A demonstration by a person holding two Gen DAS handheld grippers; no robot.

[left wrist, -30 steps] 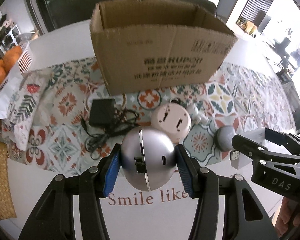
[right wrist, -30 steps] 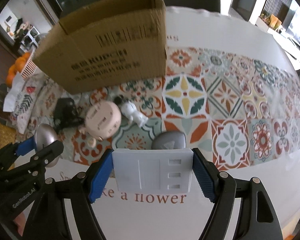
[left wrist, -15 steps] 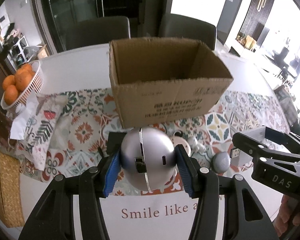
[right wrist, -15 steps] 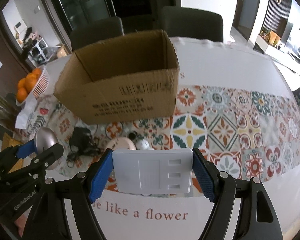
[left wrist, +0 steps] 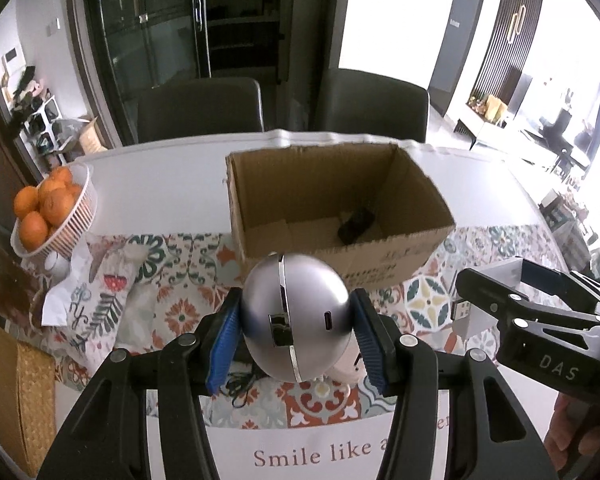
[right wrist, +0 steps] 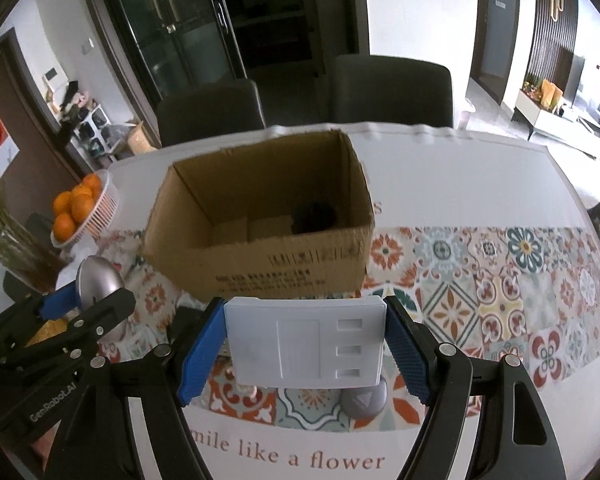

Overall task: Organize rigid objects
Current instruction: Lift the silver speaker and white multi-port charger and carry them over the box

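Left gripper [left wrist: 296, 328] clamping a silver ball [left wrist: 294, 316] between its blue pads [left wrist: 224, 340], holding it clear of the table, just in front of the near wall of the cardboard box [left wrist: 380, 268]. Right gripper [right wrist: 306, 346] squeezing a flat white block [right wrist: 304, 342] by its two short sides, likewise holding it above the patterned runner [right wrist: 500, 280], in line with the box's near wall. Showing again off to the side in each other's view: right gripper [left wrist: 512, 312] carrying the white block [left wrist: 476, 316] at the right edge, left gripper [right wrist: 88, 300] carrying the silver ball [right wrist: 98, 280] at the lower left. Box sitting open on the white table [left wrist: 160, 184], with a small dark thing [left wrist: 354, 224] lying on its floor toward the right side. Grey puck [right wrist: 364, 400] lying on the runner beneath the white block. Peeking out under the ball, a tangle of black cable [left wrist: 244, 376] and a pale pink thing [left wrist: 342, 374]. Basket of oranges [left wrist: 48, 212] standing at the far left of the table, well apart from the box.
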